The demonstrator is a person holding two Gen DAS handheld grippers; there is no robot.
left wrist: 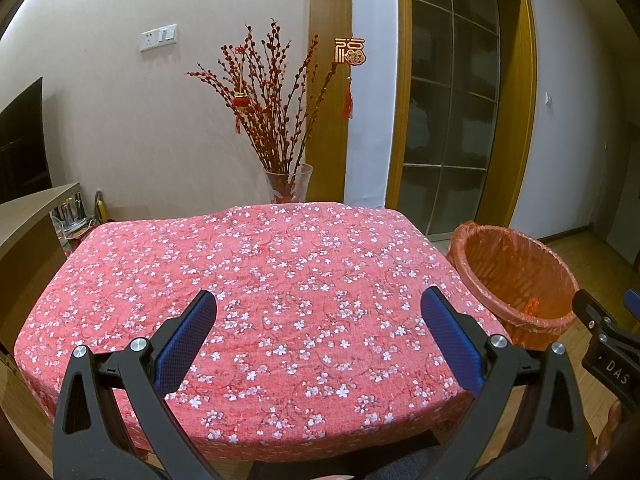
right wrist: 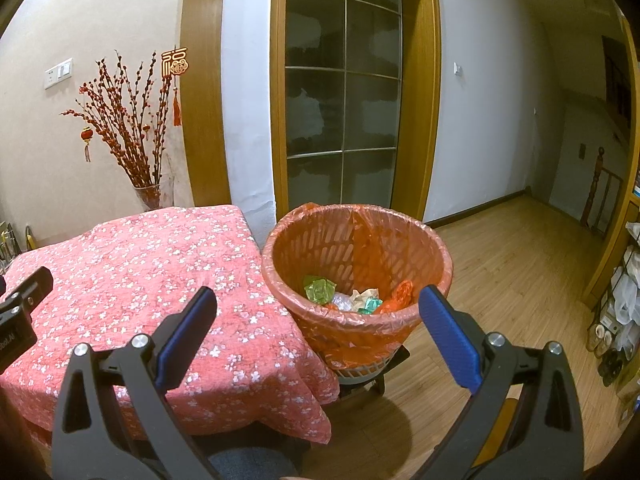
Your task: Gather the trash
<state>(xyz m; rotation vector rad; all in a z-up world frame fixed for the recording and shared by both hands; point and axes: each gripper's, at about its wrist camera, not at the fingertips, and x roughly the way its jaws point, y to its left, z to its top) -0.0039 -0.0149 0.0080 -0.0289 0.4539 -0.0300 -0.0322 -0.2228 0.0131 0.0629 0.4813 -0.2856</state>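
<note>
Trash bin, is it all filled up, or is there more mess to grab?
Looks nearly finished. Crumpled wrappers already lie at the bottom of the orange-lined bin. The floral tablecloth shows no scraps on it. The left gripper and right gripper are both open and hold nothing. No trash left that these views show.

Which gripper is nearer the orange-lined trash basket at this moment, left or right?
Right. The right gripper hangs open just short of the trash basket, near its rim. The left gripper is open over the floral tablecloth, with the basket off to its right.
</note>
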